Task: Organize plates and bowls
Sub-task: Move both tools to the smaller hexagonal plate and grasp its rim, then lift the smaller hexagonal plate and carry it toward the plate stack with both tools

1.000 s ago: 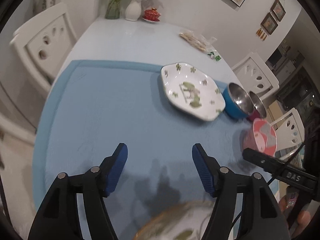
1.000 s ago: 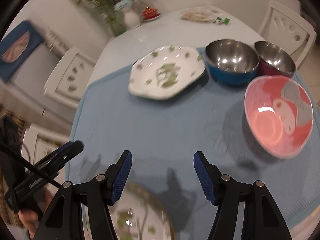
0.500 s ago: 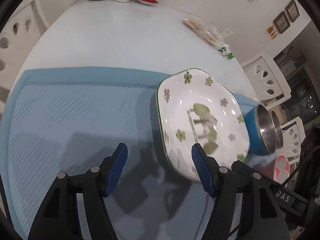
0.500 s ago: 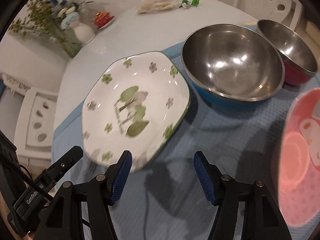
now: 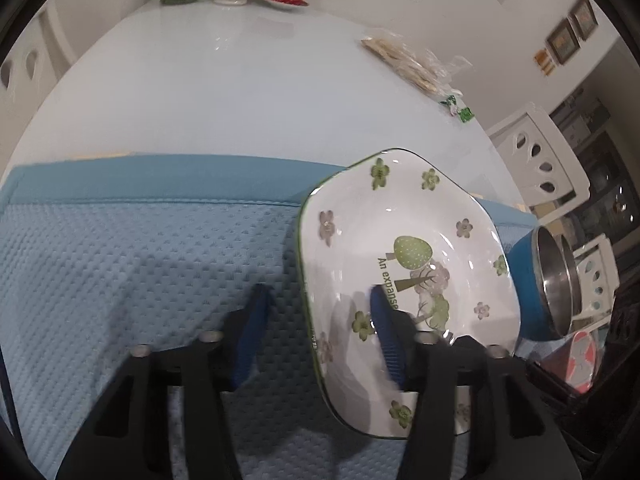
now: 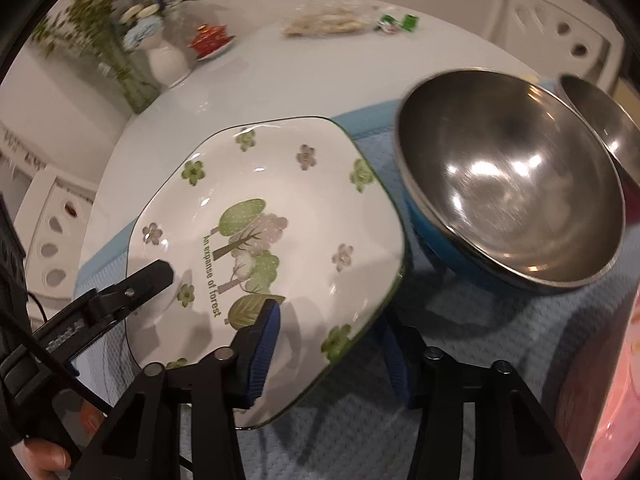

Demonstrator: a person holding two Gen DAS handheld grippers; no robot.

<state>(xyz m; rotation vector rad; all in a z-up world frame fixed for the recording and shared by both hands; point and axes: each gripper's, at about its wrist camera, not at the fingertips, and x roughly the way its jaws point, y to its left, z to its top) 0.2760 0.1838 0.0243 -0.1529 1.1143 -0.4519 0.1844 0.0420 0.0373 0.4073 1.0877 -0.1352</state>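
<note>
Fingers (image 5: 256, 332) of my left gripper (image 5: 320, 328) stood apart, one on each side of the near-left rim of the flowered plate (image 5: 408, 240), not yet closed on it. My right gripper (image 6: 328, 344) was parted the same way across the plate's (image 6: 280, 208) near-right rim, one finger (image 6: 264, 340) over the dish, the other below its edge. The plate lay empty on the blue mat (image 5: 120, 264) on the desk (image 5: 240, 88). Just beside it sat the blue steel bowl (image 6: 512, 200), also empty. Only my right view showed a second steel bowl (image 6: 604, 120) behind it clearly; only the left showed the wall pictures (image 5: 568, 32).
</note>
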